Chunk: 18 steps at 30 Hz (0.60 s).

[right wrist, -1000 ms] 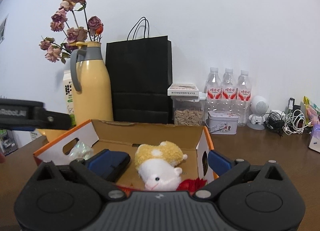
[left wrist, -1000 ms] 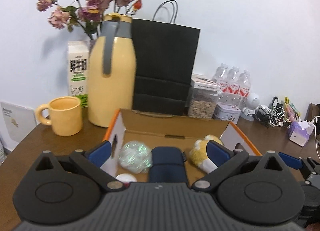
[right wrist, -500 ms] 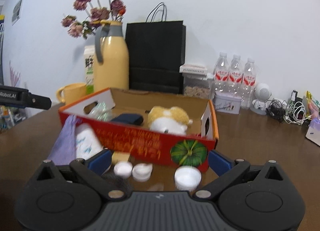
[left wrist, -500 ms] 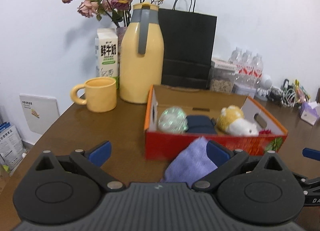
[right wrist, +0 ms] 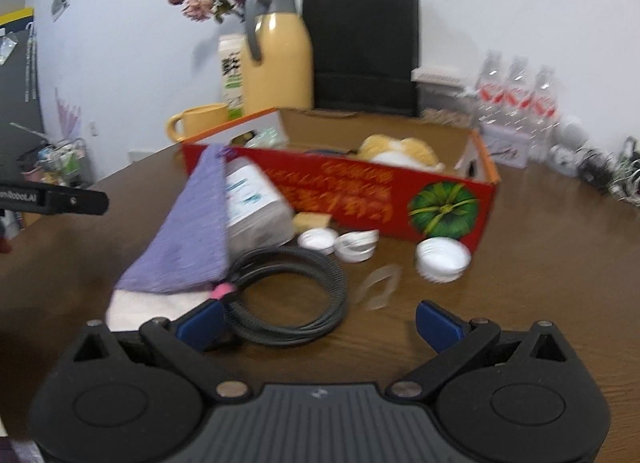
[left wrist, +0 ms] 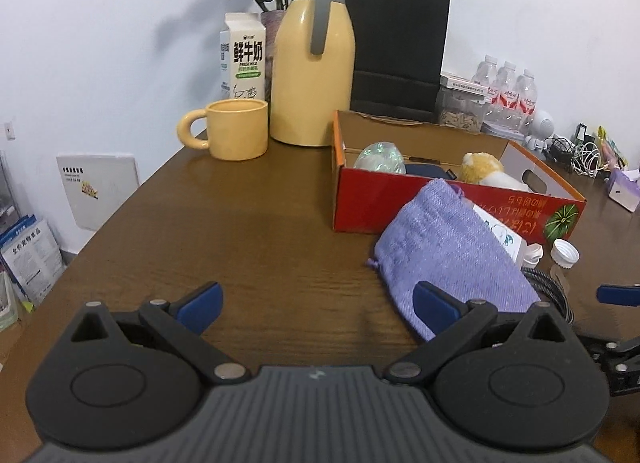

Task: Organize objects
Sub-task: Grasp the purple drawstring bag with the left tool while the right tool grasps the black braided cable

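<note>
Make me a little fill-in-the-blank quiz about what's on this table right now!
1. The plush toy lies inside the red ____.
2. The mug standing beside the thermos jug is ____ in colour.
3. Leaning against the front of the red box is a ____ cloth pouch.
4. The coiled black cable lies ____ the box.

Missing words: box; yellow; purple; outside

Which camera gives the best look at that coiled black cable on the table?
The right wrist view: the whole cable lies coiled before the box. The left wrist view shows only a sliver of it behind the purple pouch.
</note>
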Motion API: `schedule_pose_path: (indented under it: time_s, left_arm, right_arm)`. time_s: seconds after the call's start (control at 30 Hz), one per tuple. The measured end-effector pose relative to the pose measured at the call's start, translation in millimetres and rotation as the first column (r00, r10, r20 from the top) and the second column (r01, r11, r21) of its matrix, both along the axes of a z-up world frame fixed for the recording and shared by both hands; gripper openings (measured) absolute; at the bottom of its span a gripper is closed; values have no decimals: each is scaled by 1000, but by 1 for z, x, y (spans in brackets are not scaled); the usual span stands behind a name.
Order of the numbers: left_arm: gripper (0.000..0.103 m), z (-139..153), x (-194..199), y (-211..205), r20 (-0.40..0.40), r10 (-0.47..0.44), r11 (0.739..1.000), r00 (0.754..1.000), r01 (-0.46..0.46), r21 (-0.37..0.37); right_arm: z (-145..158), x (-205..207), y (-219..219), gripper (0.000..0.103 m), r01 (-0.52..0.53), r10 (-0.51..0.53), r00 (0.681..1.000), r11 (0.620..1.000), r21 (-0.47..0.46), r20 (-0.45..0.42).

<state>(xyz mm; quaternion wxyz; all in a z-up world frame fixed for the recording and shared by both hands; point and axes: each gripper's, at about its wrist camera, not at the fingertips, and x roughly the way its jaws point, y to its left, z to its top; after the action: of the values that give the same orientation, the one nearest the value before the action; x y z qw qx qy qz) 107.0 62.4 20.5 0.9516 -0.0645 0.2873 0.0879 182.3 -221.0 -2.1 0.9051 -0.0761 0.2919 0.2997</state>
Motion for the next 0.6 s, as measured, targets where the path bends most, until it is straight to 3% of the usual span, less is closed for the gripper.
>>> schedule_pose_path:
  time_s: [0.4, 0.6]
  left_arm:
    - [103, -4, -9, 5, -2, 5, 999, 1000, -5, -33]
    - [103, -6, -8, 6, -6, 10, 999, 1000, -10, -38]
  right_arm:
    - [-9, 25, 36, 102, 3, -7, 995, 999, -33, -99]
    - [-11, 26, 42, 102, -7, 3, 996, 999, -40, -85]
